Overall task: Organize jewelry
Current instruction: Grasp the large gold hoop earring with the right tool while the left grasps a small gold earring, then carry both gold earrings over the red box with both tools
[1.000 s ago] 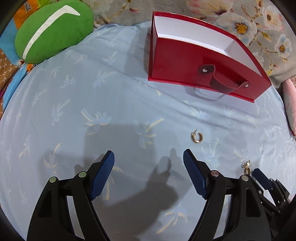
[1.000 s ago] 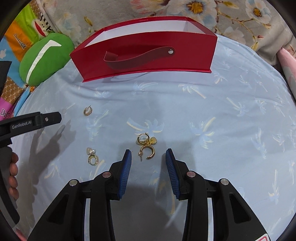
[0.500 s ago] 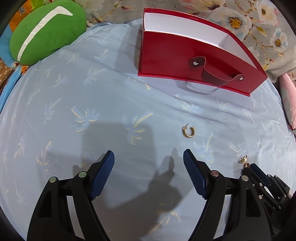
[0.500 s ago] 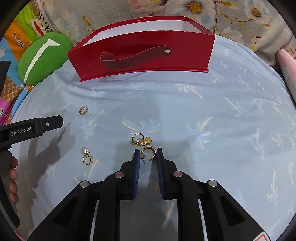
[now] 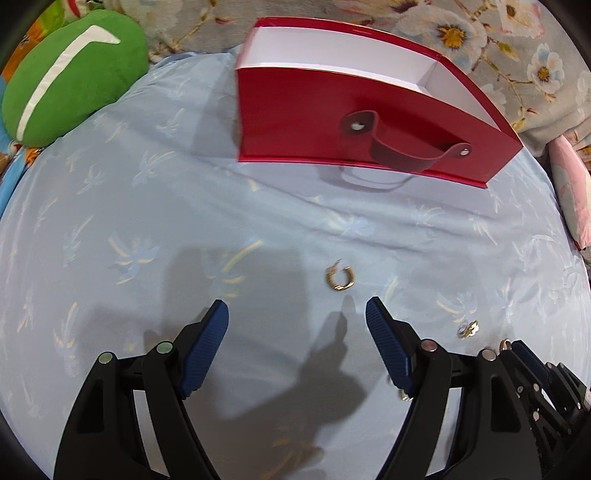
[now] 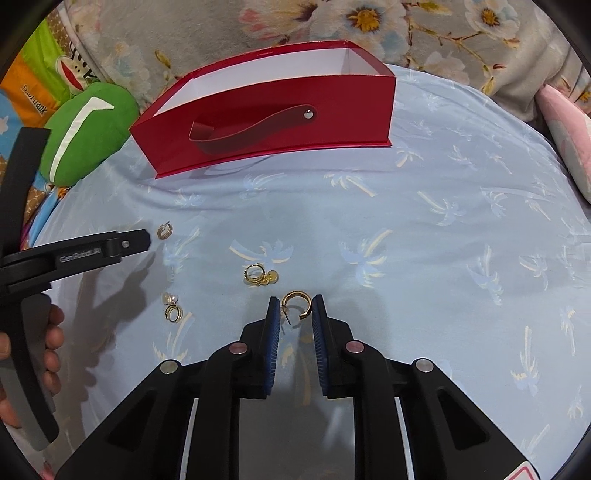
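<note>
My right gripper [image 6: 295,308] is shut on a gold hoop earring [image 6: 296,303], pinched between its blue pads just above the light blue cloth. My left gripper [image 5: 297,326] is open and empty; a gold hoop earring [image 5: 340,278] lies just ahead of it, a little right of centre, and also shows in the right wrist view [image 6: 164,230]. A coin-charm earring [image 6: 259,275] and a pearl earring [image 6: 171,308] lie on the cloth. The open red box [image 5: 369,122] with a strap handle stands at the back; it also shows in the right wrist view [image 6: 266,118].
A green cushion [image 5: 70,74] lies at the back left. A pink pillow [image 6: 565,136] sits at the right edge. Flowered fabric [image 6: 406,33] lies behind the box. The pearl earring also shows in the left wrist view [image 5: 468,328], beside my right gripper.
My right gripper closed on the gold hoop earring and has lifted it slightly. My left gripper moved forward toward the other hoop, still open.
</note>
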Demonstrator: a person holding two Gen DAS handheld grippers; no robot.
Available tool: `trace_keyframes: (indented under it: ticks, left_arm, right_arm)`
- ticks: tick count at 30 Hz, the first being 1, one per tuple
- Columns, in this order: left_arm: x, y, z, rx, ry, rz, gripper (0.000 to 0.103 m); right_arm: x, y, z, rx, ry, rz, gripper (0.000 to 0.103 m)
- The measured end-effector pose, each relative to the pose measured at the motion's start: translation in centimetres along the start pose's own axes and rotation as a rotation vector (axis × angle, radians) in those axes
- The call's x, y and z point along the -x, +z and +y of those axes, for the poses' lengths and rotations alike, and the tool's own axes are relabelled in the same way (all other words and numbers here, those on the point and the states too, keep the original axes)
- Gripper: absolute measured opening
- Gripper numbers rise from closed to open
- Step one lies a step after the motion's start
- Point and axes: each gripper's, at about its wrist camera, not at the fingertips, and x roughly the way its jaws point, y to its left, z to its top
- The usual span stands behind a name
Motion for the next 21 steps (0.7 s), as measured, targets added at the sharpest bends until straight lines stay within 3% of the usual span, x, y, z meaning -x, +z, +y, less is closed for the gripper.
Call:
trace_keyframes:
  ticks: [5, 9, 12, 16, 19, 21]
  left_arm:
    - [-1.4, 0.7, -1.9, -0.025, -0.014, 0.012, 0.074]
    - [-1.9, 0.7, -2.5, -0.041, 0.016, -0.005, 0.067]
    - [-1.7, 0.6, -2.6, -0.069, 0.033, -0.018, 0.046]
    - [-1.3, 0.4, -2.2, -0.073, 0.001, -0.016, 0.017]
    - [-1.2, 0.2, -2.1, -0.074, -0.023, -0.002, 0.002]
    - [-0.8, 0.1, -1.7, -0.055, -0.047, 0.001, 0.001]
  right_arm:
    - [0.2, 0.2, -0.2, -0.008, 0.000, -0.003, 0.016]
    - [0.1, 0.2, -0.4, -0.019, 0.002, 0.000, 0.016]
    - [0.1, 0.2, -0.6, -0.026, 0.004, -0.001, 0.016]
    - [0.1, 0.4, -0.7, -0.030, 0.006, -0.002, 0.016]
    - [0.2, 0.5, -0.7, -0.030, 0.007, -0.007, 0.016]
    - [0.5, 0.6, -0.7, -0.028, 0.009, -0.013, 0.016]
